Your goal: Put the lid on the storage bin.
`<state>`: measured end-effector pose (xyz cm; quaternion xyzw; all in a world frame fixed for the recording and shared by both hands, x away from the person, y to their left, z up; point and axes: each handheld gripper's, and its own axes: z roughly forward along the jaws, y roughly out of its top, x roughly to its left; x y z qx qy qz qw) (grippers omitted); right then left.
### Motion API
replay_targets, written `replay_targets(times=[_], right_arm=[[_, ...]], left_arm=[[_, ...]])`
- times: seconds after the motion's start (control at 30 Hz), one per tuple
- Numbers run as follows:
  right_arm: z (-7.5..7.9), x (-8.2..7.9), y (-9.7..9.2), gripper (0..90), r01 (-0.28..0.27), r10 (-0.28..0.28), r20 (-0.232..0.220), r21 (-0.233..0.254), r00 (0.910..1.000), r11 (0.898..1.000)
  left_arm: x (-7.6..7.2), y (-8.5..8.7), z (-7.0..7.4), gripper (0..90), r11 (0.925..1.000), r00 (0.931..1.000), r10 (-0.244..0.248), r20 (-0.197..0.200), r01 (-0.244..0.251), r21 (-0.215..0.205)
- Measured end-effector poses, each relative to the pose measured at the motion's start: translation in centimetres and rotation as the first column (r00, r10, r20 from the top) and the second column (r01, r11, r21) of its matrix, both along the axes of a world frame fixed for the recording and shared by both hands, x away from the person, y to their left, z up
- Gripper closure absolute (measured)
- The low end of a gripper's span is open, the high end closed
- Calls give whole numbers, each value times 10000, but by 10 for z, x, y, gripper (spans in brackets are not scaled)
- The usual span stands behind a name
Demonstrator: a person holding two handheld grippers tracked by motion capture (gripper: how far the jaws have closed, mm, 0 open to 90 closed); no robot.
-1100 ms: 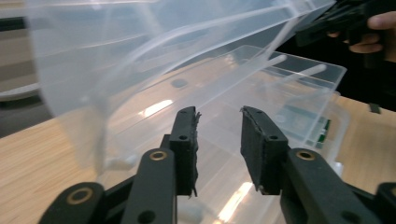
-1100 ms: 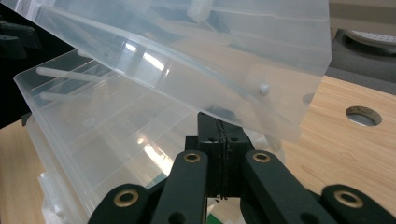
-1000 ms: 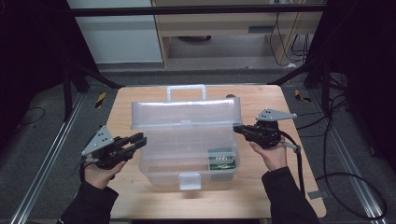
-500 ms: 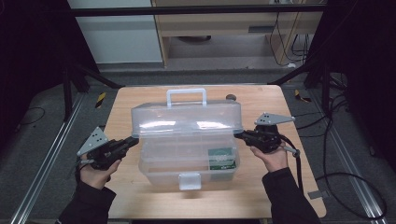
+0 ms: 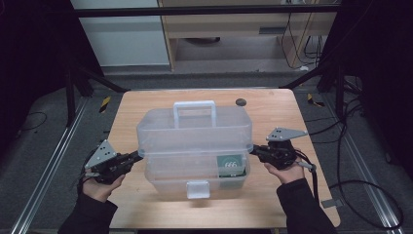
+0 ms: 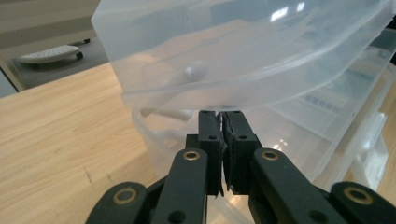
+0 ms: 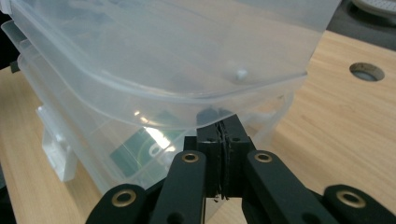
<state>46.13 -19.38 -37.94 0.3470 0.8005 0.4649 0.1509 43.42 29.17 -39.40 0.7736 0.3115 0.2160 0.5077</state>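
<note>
Item: clear plastic storage box (image 5: 195, 161), translucent, set near the middle of the desk (image 5: 146, 105), closer to the near edge. A white carry handle (image 5: 195, 108) is seen standing at the back of its lid (image 5: 195, 129), and a white front latch (image 5: 198, 189) is seen on the wall facing the near edge. The lid is seen raised off the lower body, its rim overhanging at both ends. A green card with white print (image 5: 233, 167) is seen through the wall at the right end of the box.

Left gripper (image 5: 136, 157): held at the left end of the box, fingers (image 6: 210, 140) brought together, their tips placed under the lid rim; from the left gripper view it cannot be told whether the rim is pinched.

Right gripper (image 5: 253, 151): held at the right end, fingers (image 7: 208, 140) closed tight, tips likewise set under the lid rim; a hold on it cannot be confirmed.

Other: a dark round hole (image 5: 240, 102) is noted in the desk near the far right corner.
</note>
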Motion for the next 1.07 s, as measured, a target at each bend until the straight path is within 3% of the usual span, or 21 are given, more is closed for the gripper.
replay_targets(times=[0.27,0.47,0.53,0.63,0.77,0.87,0.9,1.07], right_arm=[[-14,-6,-1,883,-136,126,-325,-292,9994,9995],[-26,-12,-4,876,-155,109,-586,-794,9982,9967],[-29,-13,-6,872,-50,-12,-611,-1017,9981,9948],[-37,-13,-15,862,178,-250,-750,-952,9969,9953],[-45,-10,-26,798,936,-976,-437,-859,9943,9919],[-55,-5,-35,748,1702,-1734,-225,-1040,9846,9799],[-58,-4,-37,733,1899,-1930,-196,-1070,9810,9760],[-73,3,-57,556,3178,-3211,-99,-1183,9470,9408]], left_arm=[[-1,5,-12,833,9989,9997,-100,-229,110,447],[3,7,-24,808,9932,9983,127,-562,-61,1159],[6,9,-28,798,9922,9968,368,-708,-280,1218],[10,13,-32,767,9885,9927,869,-831,-756,1311],[15,19,-39,686,9804,9832,1530,-993,-1384,1401],[19,24,-44,584,9691,9724,2121,-977,-1964,1489],[20,26,-47,551,9623,9673,2380,-881,-2225,1562],[27,35,-56,394,9413,9502,3020,-771,-2845,1816]])
